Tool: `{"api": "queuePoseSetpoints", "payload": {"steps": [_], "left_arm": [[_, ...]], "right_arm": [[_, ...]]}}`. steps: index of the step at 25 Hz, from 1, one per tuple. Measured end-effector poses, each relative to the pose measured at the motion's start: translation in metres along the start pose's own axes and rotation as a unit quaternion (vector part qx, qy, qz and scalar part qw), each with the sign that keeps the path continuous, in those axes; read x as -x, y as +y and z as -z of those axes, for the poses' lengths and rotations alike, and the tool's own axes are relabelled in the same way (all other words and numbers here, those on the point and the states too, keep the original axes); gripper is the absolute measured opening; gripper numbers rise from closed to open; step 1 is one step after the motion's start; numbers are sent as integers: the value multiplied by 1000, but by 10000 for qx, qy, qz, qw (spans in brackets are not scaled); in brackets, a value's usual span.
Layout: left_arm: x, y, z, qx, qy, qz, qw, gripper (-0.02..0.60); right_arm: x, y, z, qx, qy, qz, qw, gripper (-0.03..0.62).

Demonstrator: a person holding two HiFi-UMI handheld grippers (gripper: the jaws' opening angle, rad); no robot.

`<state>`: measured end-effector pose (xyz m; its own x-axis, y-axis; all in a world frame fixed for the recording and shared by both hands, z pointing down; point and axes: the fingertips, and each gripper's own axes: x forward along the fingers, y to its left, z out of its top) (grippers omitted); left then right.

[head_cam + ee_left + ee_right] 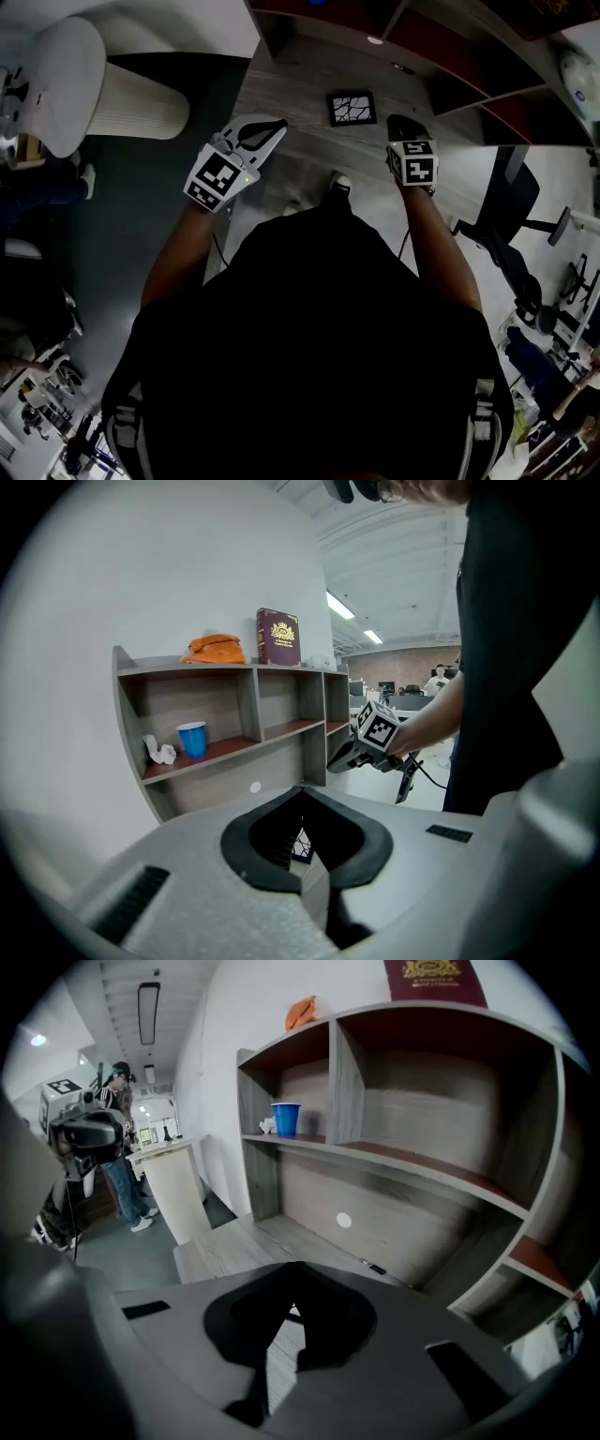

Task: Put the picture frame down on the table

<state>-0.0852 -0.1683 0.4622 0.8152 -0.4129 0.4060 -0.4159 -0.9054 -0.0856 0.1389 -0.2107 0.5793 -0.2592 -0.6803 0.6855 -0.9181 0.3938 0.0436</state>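
Pic frame (352,107) flat on table (300,66) ahead, btwn left gripper (277,123) & right gripper (399,121), both closed, empty.

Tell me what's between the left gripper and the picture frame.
Nothing: in the head view only bare table separates the left gripper from the picture frame lying flat.

Head looks down; gripper views (low) share shelf (246,705).
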Motion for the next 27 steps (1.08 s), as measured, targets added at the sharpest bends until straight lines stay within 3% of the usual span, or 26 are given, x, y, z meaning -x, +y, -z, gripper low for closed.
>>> {"api": "queuePoseSetpoints", "payload": {"steps": [8,18,27], "left_arm": [[12,-25,0,-96,-99,192,9997,17],[29,-45,4,123,-260,449,9986,18],[42,-52,-4,-6,-396,461,9982,17]], "right_arm": [[37,8,2,-117,-218,218,9995,8],[82,23,3,-284,-466,409,9977,8],[121,30,-15,-371,-848,576,9940,8]]}}
